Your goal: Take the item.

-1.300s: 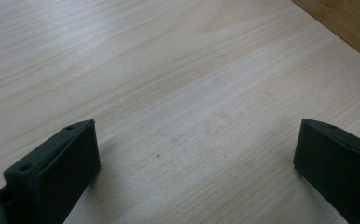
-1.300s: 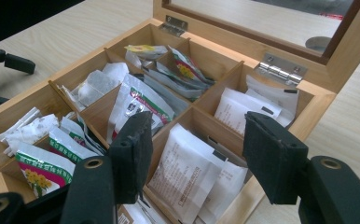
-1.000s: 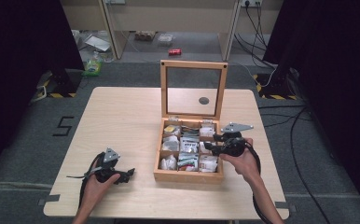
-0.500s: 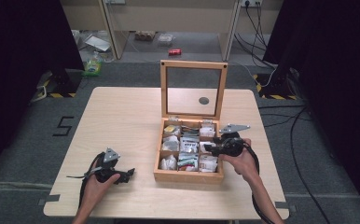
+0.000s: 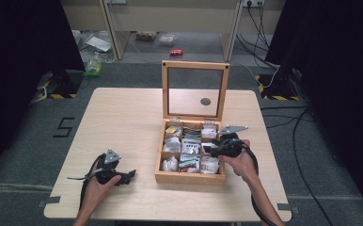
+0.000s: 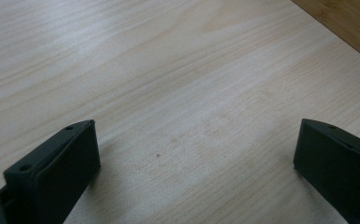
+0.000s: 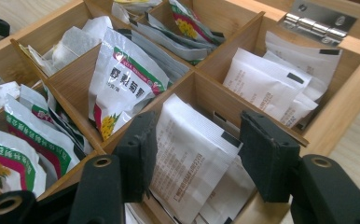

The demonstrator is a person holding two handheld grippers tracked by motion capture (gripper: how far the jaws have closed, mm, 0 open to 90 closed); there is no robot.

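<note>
Target looks like the white sachet (image 7: 194, 163), standing on edge in the middle compartment of the right column of the wooden box (image 5: 189, 177). Right gripper (image 7: 194, 154) is over that compartment, jaws parted and straddling the sachet's top edge, one pad on each side. Can't tell if the pads touch the paper yet; not clamped.

Change over the last second: in the high view the right gripper (image 5: 213, 149) has crept from the box's right rim further in over the right column. Small move, toward me and inward. Box contents look unshifted. Reads as final approach, grasp not yet made.

Neighbours: more white sachets (image 7: 280, 79) in the compartment behind, near the hinge (image 7: 319, 21); green-and-white flower-print packets (image 7: 122, 84) in the centre column. Dividers are close on both sides, so little room to spare for the jaws.

Left gripper (image 5: 129, 175) is parked on the table (image 5: 123, 122), left of the box and apart from it, jaws spread wide over bare wood, holding nothing. No movement there across the frames.

Lid (image 5: 195, 89) stands upright at the back, out of the way.

Next, by my read: lower slightly, close on the sachet, lift straight up. Risk: dragging a second sachet along.
</note>
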